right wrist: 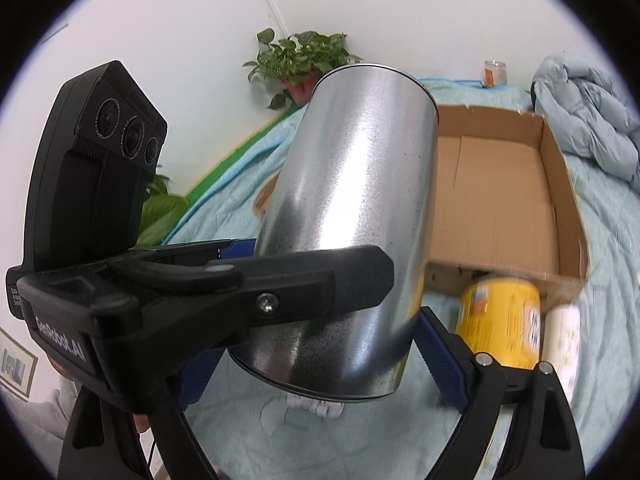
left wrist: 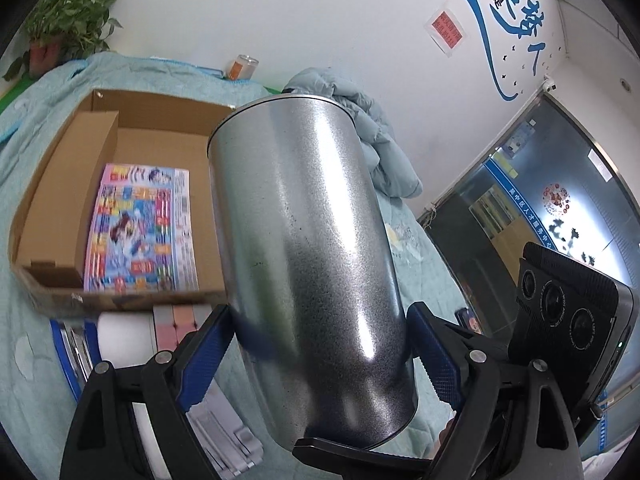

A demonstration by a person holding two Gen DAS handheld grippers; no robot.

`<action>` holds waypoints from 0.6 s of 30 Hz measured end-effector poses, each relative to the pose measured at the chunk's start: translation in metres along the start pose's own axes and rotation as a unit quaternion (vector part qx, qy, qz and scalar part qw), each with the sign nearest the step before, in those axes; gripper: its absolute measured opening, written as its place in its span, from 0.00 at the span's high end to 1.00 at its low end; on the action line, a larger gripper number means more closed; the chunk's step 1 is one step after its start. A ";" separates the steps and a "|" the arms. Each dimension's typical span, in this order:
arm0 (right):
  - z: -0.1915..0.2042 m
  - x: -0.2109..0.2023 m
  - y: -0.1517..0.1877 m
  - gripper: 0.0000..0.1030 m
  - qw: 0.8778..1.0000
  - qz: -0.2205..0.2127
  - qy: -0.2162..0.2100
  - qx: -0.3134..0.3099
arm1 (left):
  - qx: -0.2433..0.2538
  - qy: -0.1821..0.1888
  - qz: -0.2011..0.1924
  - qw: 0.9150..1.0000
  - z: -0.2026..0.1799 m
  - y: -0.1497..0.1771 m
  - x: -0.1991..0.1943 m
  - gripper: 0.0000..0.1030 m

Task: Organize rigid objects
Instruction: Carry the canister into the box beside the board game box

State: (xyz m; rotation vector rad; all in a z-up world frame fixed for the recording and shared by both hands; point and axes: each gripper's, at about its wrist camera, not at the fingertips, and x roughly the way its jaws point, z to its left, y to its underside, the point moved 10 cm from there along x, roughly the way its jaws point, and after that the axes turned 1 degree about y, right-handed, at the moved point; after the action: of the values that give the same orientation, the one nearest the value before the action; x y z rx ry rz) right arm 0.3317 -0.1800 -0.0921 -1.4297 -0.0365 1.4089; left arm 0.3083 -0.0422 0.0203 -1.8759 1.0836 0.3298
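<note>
Both grippers, left gripper and right gripper, jaws clamping silver metal tumbler above bed; cardboard box holding only magazine; yellow can waiting outside

Looks like an office or staff room with a bed set up in it, not a real home. There's a teal quilt and potted plant, but the wall has a big blue slogan mural, a red notice and a glass door with signage.
</note>
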 end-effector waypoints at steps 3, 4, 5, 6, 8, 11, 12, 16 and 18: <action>-0.005 0.005 -0.016 0.12 1.000 0.001 -0.004 -0.003 | 0.008 -0.007 -0.004 1.000 0.004 -0.018 0.003 0.17; -0.007 0.008 -0.020 0.12 1.000 0.002 -0.005 -0.003 | 0.013 -0.011 -0.005 1.000 0.005 -0.025 0.004 0.17; -0.009 0.011 -0.026 0.12 1.000 0.004 -0.006 -0.004 | 0.018 -0.015 -0.006 1.000 0.006 -0.034 0.006 0.17; -0.010 0.012 -0.029 0.12 1.000 0.006 -0.006 -0.005 | 0.020 -0.018 -0.006 1.000 0.008 -0.041 0.008 0.17; -0.015 0.018 -0.039 0.12 1.000 0.012 -0.008 -0.006 | 0.019 -0.021 -0.003 1.000 0.013 -0.051 0.015 0.17; -0.022 0.030 -0.047 0.12 1.000 0.025 -0.014 0.003 | 0.011 -0.025 0.008 1.000 0.023 -0.065 0.027 0.17; -0.024 0.033 -0.046 0.12 0.999 0.030 -0.015 0.006 | 0.007 -0.025 0.013 1.000 0.027 -0.067 0.033 0.17; -0.036 0.051 -0.047 0.12 0.998 0.047 -0.023 0.024 | 0.001 -0.031 0.030 0.999 0.045 -0.073 0.055 0.17; -0.042 0.060 -0.048 0.12 0.998 0.055 -0.024 0.036 | -0.006 -0.031 0.039 0.999 0.056 -0.078 0.068 0.17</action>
State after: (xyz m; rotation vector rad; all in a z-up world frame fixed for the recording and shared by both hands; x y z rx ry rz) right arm 0.4098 -0.1464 -0.1135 -1.3559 0.0621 1.5210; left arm 0.4203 -0.0186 -0.0062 -1.8246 1.1173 0.4365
